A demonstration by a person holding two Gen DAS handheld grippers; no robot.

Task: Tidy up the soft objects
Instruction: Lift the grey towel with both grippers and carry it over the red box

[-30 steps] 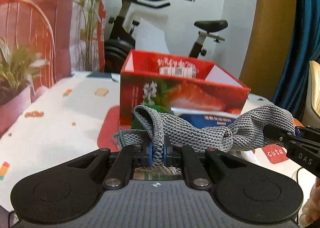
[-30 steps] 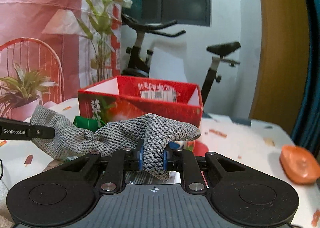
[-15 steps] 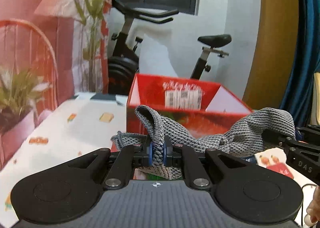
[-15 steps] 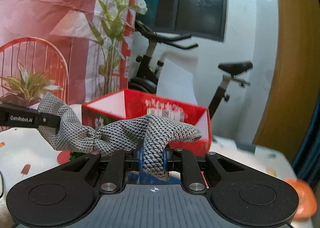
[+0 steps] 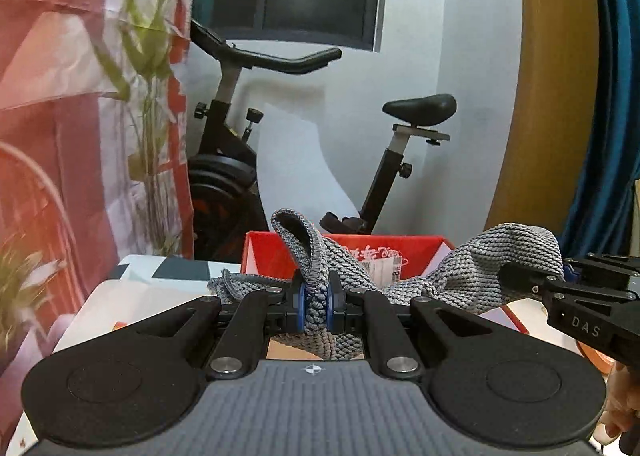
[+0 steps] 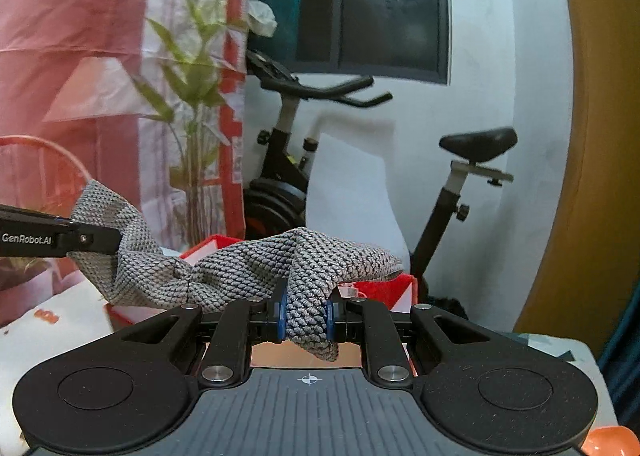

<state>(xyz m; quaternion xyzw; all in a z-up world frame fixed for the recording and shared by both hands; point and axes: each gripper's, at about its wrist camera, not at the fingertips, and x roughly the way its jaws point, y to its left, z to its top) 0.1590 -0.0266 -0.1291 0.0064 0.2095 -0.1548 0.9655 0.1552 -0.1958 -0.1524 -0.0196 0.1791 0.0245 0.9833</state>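
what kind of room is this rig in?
Most likely a lived-in home room, not a lab. An exercise bike stands by the wall under a dark window, with a leafy houseplant and a printed cloth on the table.

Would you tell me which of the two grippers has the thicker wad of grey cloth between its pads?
The right gripper: its blue pads stand visibly wider apart around the grey cloth than the left gripper's.
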